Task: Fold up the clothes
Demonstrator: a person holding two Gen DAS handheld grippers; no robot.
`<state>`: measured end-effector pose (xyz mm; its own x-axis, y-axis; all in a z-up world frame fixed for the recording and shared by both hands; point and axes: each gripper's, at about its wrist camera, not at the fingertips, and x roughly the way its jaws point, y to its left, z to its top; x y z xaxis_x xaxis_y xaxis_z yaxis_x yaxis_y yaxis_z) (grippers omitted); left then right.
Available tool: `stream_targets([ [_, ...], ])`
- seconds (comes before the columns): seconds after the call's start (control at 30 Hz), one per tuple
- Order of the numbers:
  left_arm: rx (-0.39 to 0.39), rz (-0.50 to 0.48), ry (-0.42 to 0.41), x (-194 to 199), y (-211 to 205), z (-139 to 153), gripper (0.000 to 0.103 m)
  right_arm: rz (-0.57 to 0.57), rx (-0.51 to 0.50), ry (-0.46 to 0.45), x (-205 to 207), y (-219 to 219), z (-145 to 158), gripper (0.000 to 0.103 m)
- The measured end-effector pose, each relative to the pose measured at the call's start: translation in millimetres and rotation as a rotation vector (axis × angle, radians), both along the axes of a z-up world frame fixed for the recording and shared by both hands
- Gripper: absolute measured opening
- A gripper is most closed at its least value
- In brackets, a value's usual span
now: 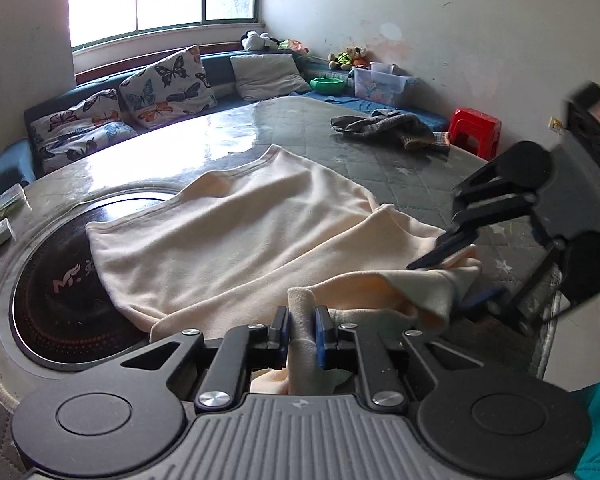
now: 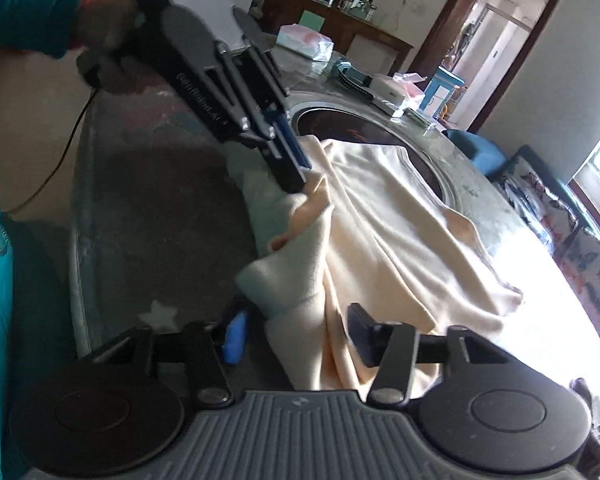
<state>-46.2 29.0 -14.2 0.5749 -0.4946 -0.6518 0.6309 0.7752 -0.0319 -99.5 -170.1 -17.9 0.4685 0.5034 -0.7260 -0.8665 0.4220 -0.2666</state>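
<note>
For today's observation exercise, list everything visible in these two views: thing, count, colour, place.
cream garment: one, cream, spread over the table.
table: one, grey-green, glossy.
round inset: one, black, in the table under the garment.
grey garment: one, grey, far side of the table.
butterfly cushions: several, white patterned, on the bench.
stool: one, red, by the wall.
bowl: one, green, on the bench.
left gripper: black, fingers shut on a cream fold.
right gripper: black, fingers apart around the garment's edge.
sleeve: teal, behind the left gripper.
</note>
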Motion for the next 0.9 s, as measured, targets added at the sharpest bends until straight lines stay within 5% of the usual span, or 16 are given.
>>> stream_targets([
  [0.13,0.022,-0.032,-0.041,-17.8,3.4,2.6,0.019,-0.115,0.138,0.151,25.5,-9.1,9.6,0.018],
  [0.27,0.09,-0.062,-0.099,-40.5,4.3,0.7,0.044,-0.205,0.256,0.264,44.4,-24.7,17.4,0.014],
  [0.43,0.217,-0.096,-0.169,-59.9,-0.4,-10.6,0.045,-0.25,0.303,0.291,53.0,-30.2,17.7,0.012],
  [0.57,0.29,-0.1,-0.199,-62.6,-4.6,-18.0,0.028,-0.26,0.33,0.275,50.2,-32.8,16.7,0.011],
  [0.7,0.197,-0.058,-0.146,-58.6,5.8,-7.6,0.01,-0.267,0.37,0.257,42.6,-38.1,20.5,0.01],
  [0.9,0.108,-0.054,-0.146,-83.0,15.5,16.7,0.005,-0.236,0.396,0.22,21.5,-42.9,40.2,0.01],
])
